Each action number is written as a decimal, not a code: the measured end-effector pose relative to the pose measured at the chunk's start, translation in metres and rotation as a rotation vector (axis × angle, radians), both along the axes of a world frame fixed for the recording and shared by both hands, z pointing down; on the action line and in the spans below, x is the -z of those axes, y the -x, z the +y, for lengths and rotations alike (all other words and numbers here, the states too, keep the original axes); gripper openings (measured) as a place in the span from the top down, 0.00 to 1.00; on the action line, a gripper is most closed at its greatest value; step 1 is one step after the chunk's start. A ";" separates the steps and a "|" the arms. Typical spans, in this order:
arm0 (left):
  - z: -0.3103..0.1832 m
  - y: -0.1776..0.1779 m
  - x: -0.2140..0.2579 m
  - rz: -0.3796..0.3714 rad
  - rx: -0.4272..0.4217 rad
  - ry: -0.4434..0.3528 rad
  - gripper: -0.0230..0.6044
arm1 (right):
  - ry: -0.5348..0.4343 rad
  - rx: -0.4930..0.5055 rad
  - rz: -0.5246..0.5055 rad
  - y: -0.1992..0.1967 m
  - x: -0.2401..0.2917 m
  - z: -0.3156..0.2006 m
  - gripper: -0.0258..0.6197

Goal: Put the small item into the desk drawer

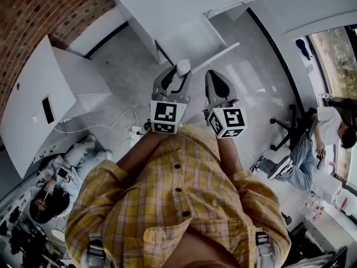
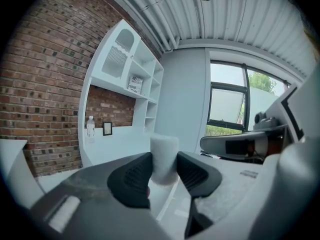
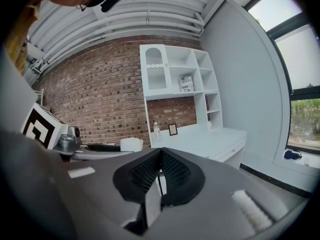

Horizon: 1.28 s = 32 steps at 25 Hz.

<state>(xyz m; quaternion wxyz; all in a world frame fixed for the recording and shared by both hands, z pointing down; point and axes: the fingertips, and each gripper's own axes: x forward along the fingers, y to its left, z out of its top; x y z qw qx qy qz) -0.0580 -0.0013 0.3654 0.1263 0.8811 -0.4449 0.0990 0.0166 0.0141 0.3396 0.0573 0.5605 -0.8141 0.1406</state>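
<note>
My left gripper [image 1: 176,77] is held up in front of my chest, shut on a small white foam cylinder [image 1: 183,67]. In the left gripper view the cylinder [image 2: 164,158] stands upright between the two black pads [image 2: 131,180] of the left gripper [image 2: 164,173]. My right gripper [image 1: 215,81] sits just to its right, shut with nothing in it; its ribbed pads [image 3: 145,174] touch. Ahead on the floor stands the white desk [image 1: 184,4], with what looks like an open drawer [image 1: 192,41] below its top.
A white cabinet [image 1: 39,99] stands at the left by the brick wall [image 1: 39,10]. A power strip and cables [image 1: 133,132] lie on the floor. One person sits on a chair at the right [image 1: 321,141], another at the lower left [image 1: 61,177]. White shelving [image 3: 180,84] lines the wall.
</note>
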 end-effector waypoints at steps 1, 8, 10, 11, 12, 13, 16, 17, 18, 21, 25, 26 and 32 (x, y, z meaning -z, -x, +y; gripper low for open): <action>-0.003 0.001 -0.002 -0.002 0.001 0.011 0.70 | 0.001 0.000 0.005 -0.001 -0.001 -0.003 0.97; -0.024 0.001 -0.020 -0.005 0.025 0.088 0.70 | 0.017 0.011 0.013 -0.014 -0.007 -0.023 0.97; -0.032 -0.003 -0.025 -0.009 0.027 0.098 0.70 | 0.029 0.016 0.009 -0.017 -0.012 -0.032 0.97; -0.037 -0.006 -0.027 -0.012 0.029 0.104 0.70 | 0.038 0.020 0.005 -0.020 -0.015 -0.036 0.97; -0.042 -0.009 -0.030 -0.015 0.033 0.111 0.70 | 0.048 0.023 0.000 -0.023 -0.019 -0.042 0.97; -0.049 -0.013 -0.033 -0.017 0.037 0.118 0.70 | 0.058 0.024 -0.004 -0.026 -0.022 -0.048 0.97; -0.068 -0.025 -0.042 -0.031 0.039 0.139 0.70 | 0.087 0.030 -0.012 -0.039 -0.032 -0.068 0.97; -0.074 -0.029 -0.047 -0.039 0.037 0.149 0.70 | 0.097 0.034 -0.014 -0.043 -0.035 -0.074 0.97; -0.081 -0.032 -0.051 -0.047 0.035 0.158 0.70 | 0.106 0.037 -0.014 -0.046 -0.039 -0.080 0.97; -0.100 -0.038 -0.066 -0.065 0.038 0.190 0.70 | 0.133 0.045 -0.016 -0.052 -0.051 -0.095 0.97; -0.124 -0.046 -0.093 -0.093 0.036 0.229 0.70 | 0.170 0.058 -0.024 -0.060 -0.071 -0.115 0.97; -0.128 -0.048 -0.100 -0.106 0.035 0.242 0.70 | 0.180 0.065 -0.026 -0.061 -0.076 -0.120 0.97; -0.145 -0.057 -0.140 -0.140 0.029 0.321 0.70 | 0.250 0.070 -0.026 -0.073 -0.113 -0.140 0.97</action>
